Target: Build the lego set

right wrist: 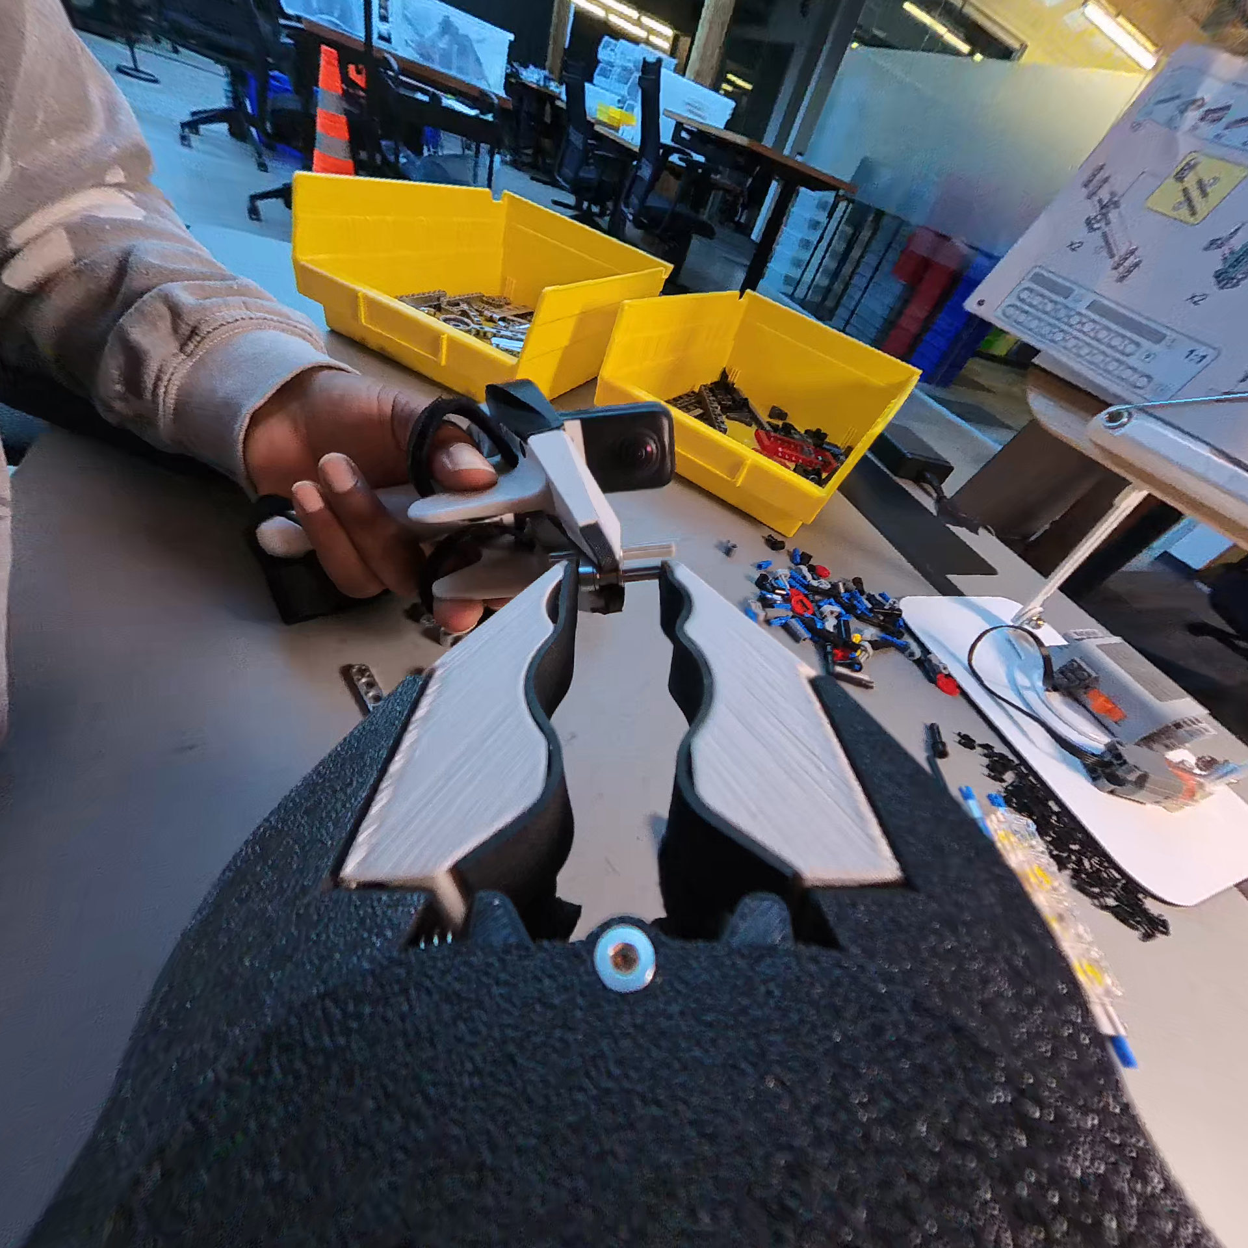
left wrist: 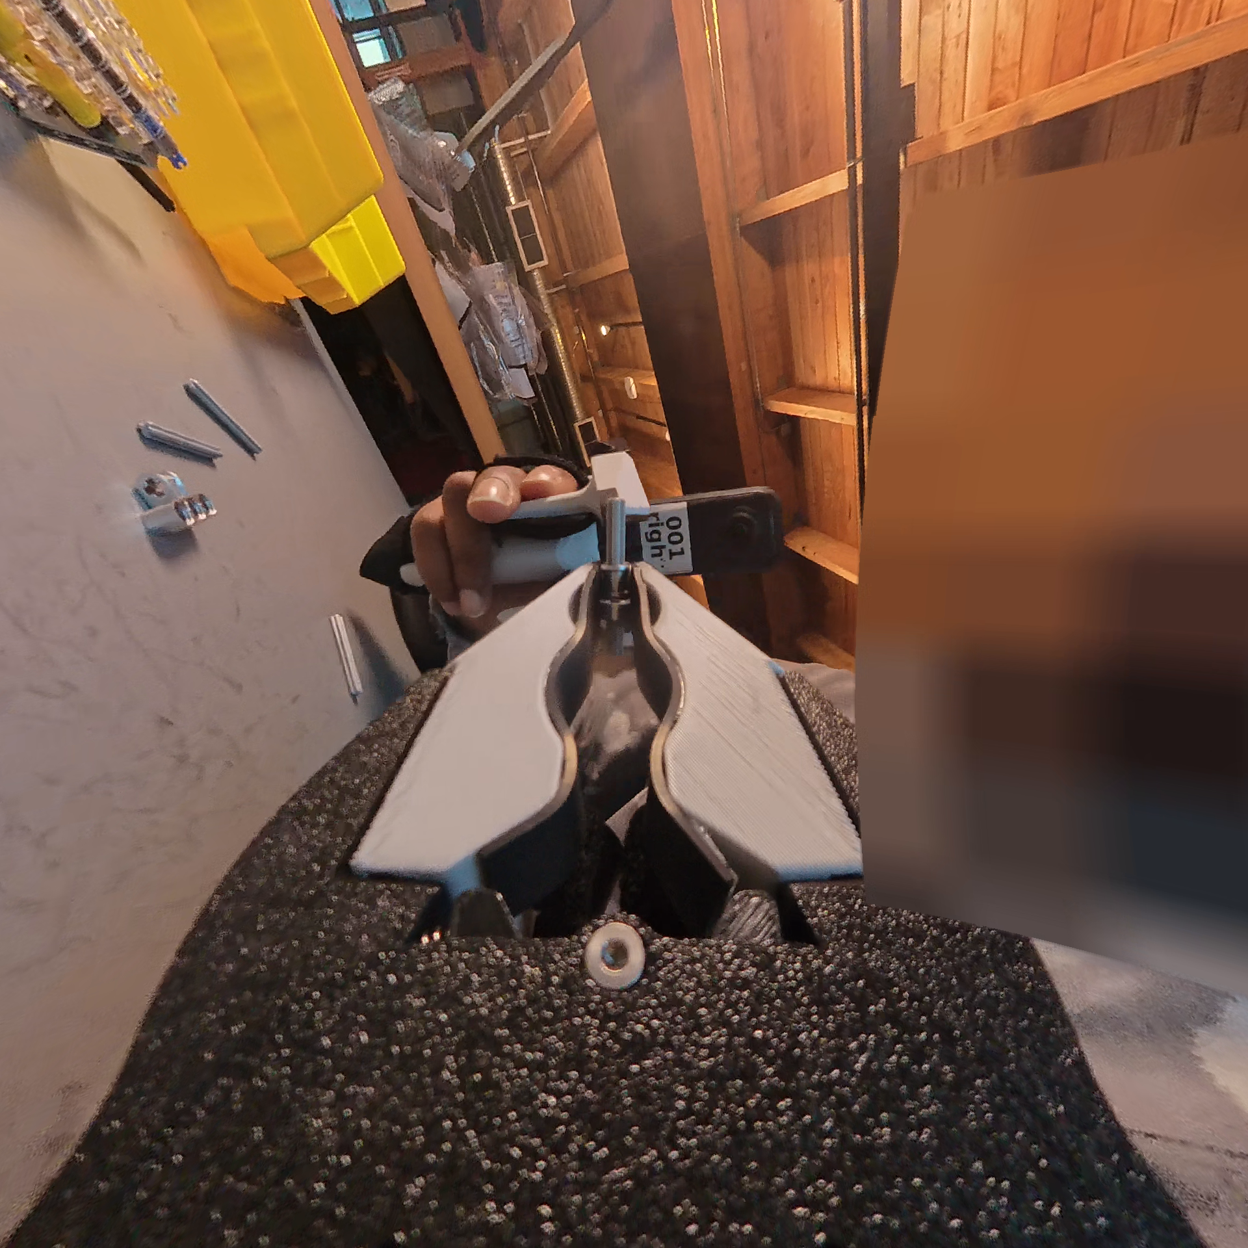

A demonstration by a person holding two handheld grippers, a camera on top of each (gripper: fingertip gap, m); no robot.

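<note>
My left gripper (left wrist: 613, 574) is shut on a small grey pin-and-connector piece (left wrist: 613, 533) and holds it up above the grey table (left wrist: 135, 675). In the right wrist view the left gripper (right wrist: 601, 550) comes in from the upper left, held by a hand (right wrist: 338, 486). It holds the piece (right wrist: 600, 582) between the tips of my right gripper (right wrist: 620, 581). The right jaws stand apart on either side of the piece. Its thin axle reaches toward the right fingertip (right wrist: 675, 594). I cannot tell whether they touch.
Two yellow bins (right wrist: 405, 223) (right wrist: 709, 459) of parts stand at the back. A heap of small blue, black and red parts (right wrist: 824, 608) lies to the right, beside a white board (right wrist: 1182, 858) with a grey motor (right wrist: 1114, 682). Grey axles (left wrist: 179, 439) and a connector (left wrist: 165, 506) lie on the table. Less than 4 cm separates the two grippers' tips.
</note>
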